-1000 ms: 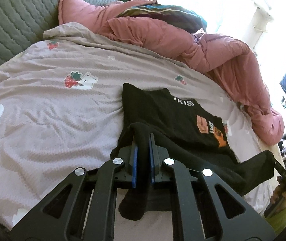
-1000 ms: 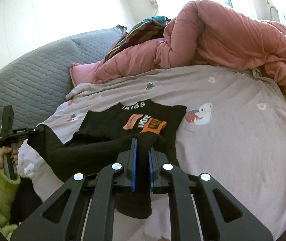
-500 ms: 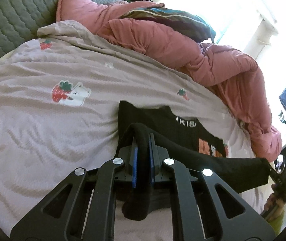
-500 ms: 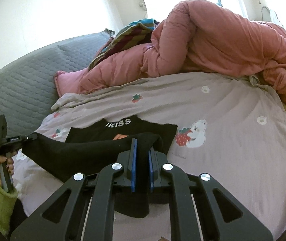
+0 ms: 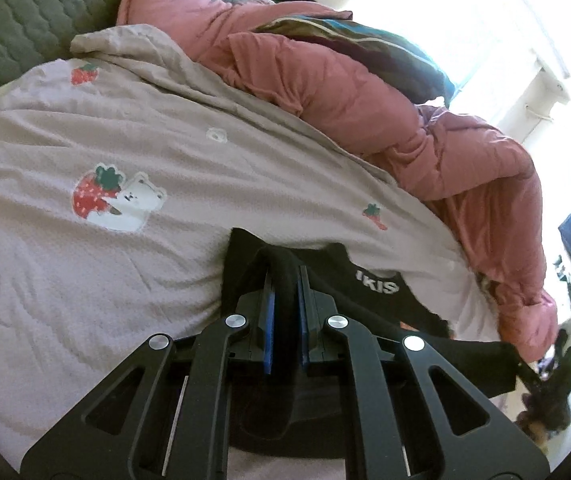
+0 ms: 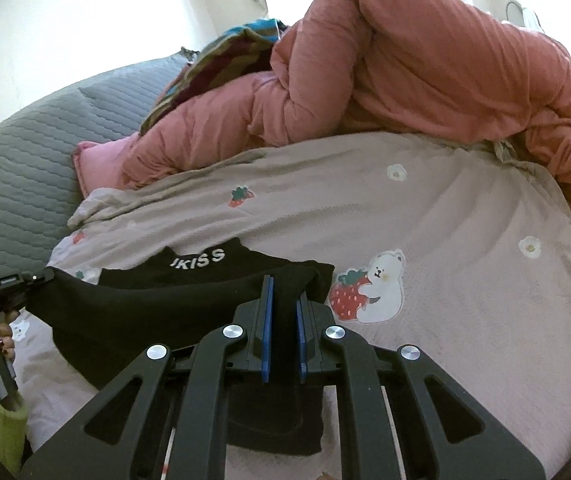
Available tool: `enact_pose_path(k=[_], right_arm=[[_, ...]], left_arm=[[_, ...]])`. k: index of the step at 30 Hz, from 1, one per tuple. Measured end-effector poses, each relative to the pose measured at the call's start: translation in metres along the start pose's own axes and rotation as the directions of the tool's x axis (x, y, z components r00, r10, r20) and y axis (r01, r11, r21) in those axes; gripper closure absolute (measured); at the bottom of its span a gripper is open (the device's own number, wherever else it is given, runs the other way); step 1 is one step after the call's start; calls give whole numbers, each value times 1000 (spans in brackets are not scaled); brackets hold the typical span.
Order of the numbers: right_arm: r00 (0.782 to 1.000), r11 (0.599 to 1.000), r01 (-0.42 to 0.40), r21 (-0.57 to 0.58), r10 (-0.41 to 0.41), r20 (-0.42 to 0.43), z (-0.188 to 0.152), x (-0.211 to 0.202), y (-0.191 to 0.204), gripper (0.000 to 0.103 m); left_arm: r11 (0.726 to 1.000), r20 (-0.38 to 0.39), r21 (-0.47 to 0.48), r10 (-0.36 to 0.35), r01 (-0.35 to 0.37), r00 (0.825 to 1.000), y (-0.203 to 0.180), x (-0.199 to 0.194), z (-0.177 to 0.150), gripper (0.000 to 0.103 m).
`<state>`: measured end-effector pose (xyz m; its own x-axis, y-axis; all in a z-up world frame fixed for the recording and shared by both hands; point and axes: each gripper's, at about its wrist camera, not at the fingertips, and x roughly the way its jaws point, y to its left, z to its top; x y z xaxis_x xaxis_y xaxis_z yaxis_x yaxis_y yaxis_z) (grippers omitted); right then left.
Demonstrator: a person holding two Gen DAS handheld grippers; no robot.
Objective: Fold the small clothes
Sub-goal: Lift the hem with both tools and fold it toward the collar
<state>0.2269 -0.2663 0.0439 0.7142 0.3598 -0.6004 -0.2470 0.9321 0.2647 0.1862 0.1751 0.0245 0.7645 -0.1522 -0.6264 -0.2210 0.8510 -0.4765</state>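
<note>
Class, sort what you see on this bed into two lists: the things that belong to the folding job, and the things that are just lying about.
Belongs to the job:
black T-shirt
left hand-held gripper, shut on it
right hand-held gripper, shut on it

Just lying about:
pink duvet
striped blanket
grey quilted headboard
strawberry-print sheet

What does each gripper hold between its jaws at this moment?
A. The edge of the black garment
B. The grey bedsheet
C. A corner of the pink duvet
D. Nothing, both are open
A: black cloth of the black garment sits pinched in the right gripper and in the left gripper, both held over the bedsheet.
</note>
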Motion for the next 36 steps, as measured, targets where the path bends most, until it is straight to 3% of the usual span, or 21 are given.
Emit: enact_pose_path(k=[10, 15, 17, 21, 27, 29, 34, 36], right_arm=[[996, 998, 54, 46, -50, -73, -9, 41, -10, 94], [989, 994, 92, 50, -86, -118, -19, 55, -13, 79], [988, 992, 107, 63, -99, -117, -22, 54, -14, 53], [989, 989, 132, 65, -127, -75, -22, 39, -15, 53], [995, 996, 93, -17, -93, -36, -30, 15, 8, 53], [997, 997, 62, -50, -64, -45, -36, 9, 20, 53], [995, 990, -20, -139, 6, -95, -52, 5, 49, 54], [993, 985, -46, -165, 27, -118, -58, 6, 60, 61]], left_arm=[[999, -44, -6, 54, -54, 998, 25, 38, -13, 100], [999, -54, 4, 38, -38, 998, 30, 40, -16, 98], [999, -31, 6, 44, -44, 999, 31, 34, -15, 85], [998, 9, 15, 62, -63, 998, 33, 20, -13, 83], [995, 35, 76, 64, -67, 997, 16, 2, -20, 80], [992, 34, 111, 49, -52, 998, 5, -3, -26, 73], [972, 14, 234, 35, -37, 999, -25, -8, -51, 73], [959, -25, 281, 32, -23, 999, -35, -5, -64, 73]])
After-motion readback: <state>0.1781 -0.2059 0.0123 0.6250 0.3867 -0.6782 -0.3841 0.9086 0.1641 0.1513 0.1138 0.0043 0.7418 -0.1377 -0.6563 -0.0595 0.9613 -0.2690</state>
